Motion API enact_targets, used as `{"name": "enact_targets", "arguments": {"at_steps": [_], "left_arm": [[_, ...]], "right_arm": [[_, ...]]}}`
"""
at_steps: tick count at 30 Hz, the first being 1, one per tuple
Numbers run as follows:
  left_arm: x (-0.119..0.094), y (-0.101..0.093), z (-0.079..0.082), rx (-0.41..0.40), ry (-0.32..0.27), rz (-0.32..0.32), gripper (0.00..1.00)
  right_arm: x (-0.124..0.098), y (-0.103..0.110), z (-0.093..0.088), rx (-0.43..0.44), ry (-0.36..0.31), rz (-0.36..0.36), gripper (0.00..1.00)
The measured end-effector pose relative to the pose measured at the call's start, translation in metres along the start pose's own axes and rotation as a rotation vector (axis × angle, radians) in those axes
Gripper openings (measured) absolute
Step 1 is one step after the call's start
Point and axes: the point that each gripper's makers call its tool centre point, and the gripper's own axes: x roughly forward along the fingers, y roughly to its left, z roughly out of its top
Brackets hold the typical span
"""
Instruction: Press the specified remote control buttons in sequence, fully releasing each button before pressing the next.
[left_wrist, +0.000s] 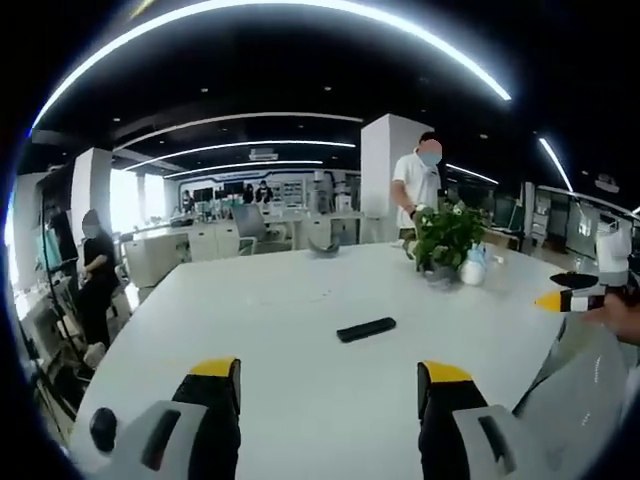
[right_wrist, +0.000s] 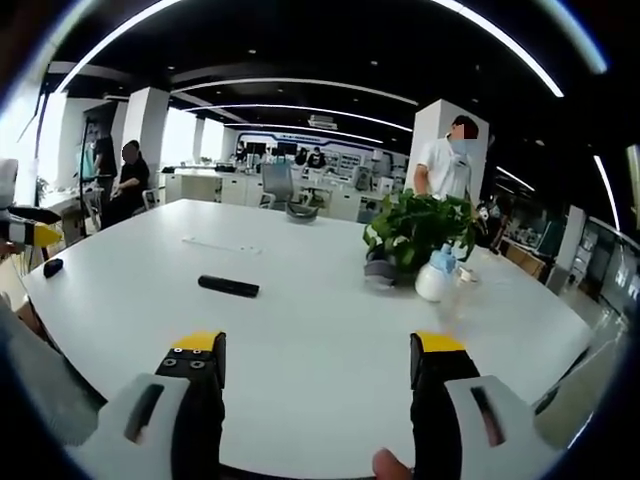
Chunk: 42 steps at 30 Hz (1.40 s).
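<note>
Left gripper view: the left tool (left_wrist: 329, 385) stands at lower centre with its jaws spread and nothing between them. The remote control (left_wrist: 366, 329) lies flat on the white tabletop (left_wrist: 260, 310), just above centre of frame, well apart from the jaw tips. The right tool (left_wrist: 572, 291) shows at the right edge; whether it is spread cannot be told from there.

Right gripper view: the right tool (right_wrist: 320, 365) has its jaws spread and bare. The remote control (right_wrist: 228, 286) lies left of centre, with a potted plant (right_wrist: 415, 232) and a white bottle (right_wrist: 436, 276) well apart to its right. The left tool (right_wrist: 28, 232) shows at the left edge.

Assessment: the remote appears slim, rigid and light, likely to slide on the smooth tabletop if pushed at an angle. Judged best handled by steadying one end with one tool and pressing straight down with a single jaw tip of the other. Individual buttons are too small to make out.
</note>
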Motion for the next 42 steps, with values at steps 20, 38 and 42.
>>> {"name": "enact_targets", "arguments": {"at_steps": [20,38,42], "left_arm": [[0.069,-0.011,0.02,0.135,0.105,-0.147,0.56],[0.119,-0.029,0.025,0.208,0.208,-0.275,0.54],[0.13,-0.039,0.024,0.213,0.235,-0.322,0.52]], "right_arm": [[0.0,-0.003,-0.002,0.01,0.012,-0.009,0.76],[-0.001,-0.005,-0.003,0.028,0.016,-0.013,0.73],[-0.001,-0.005,-0.005,0.03,0.022,-0.014,0.72]]}}
